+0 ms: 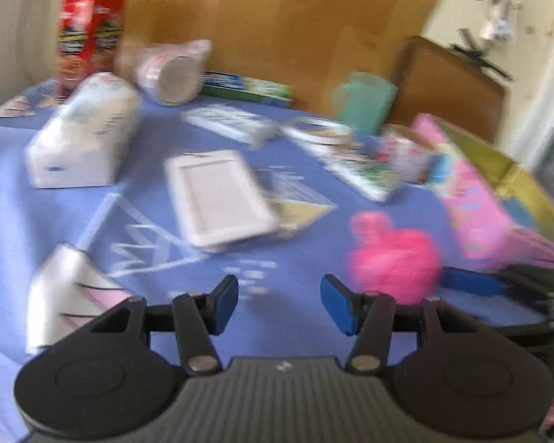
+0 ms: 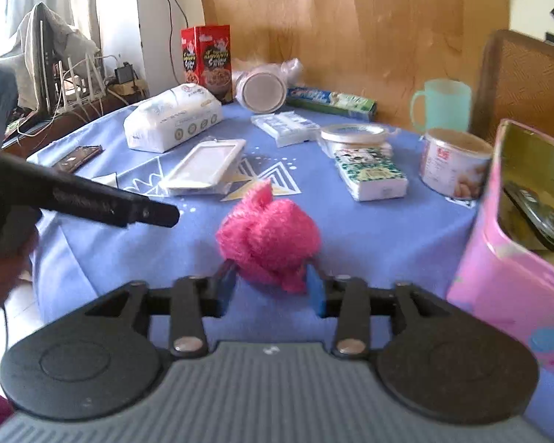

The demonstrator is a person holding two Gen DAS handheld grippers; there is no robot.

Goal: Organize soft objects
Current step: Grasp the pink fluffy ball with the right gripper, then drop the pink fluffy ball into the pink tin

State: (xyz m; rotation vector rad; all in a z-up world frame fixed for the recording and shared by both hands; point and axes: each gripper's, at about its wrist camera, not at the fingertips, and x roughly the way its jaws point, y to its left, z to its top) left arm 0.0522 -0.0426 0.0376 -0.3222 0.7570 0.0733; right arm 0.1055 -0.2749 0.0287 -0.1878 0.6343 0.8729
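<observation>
A fluffy pink soft toy (image 2: 269, 232) rests on the blue tablecloth (image 2: 369, 229); in the blurred left wrist view the pink toy (image 1: 391, 258) lies right of centre. My right gripper (image 2: 271, 289) stands open, its blue pads on either side of the toy's near end with no clear squeeze. My left gripper (image 1: 279, 302) is open over bare cloth with nothing between its fingers, left of the toy. A pink open box (image 2: 498, 277) stands just right of the toy, with a dark object inside.
On the cloth lie a large white tissue pack (image 2: 173, 118), a small printed tissue pack (image 2: 369, 173), a white flat case (image 2: 203, 166), a tin (image 2: 454, 162), a green mug (image 2: 441, 105) and a red cereal box (image 2: 207, 59). Wooden panel behind.
</observation>
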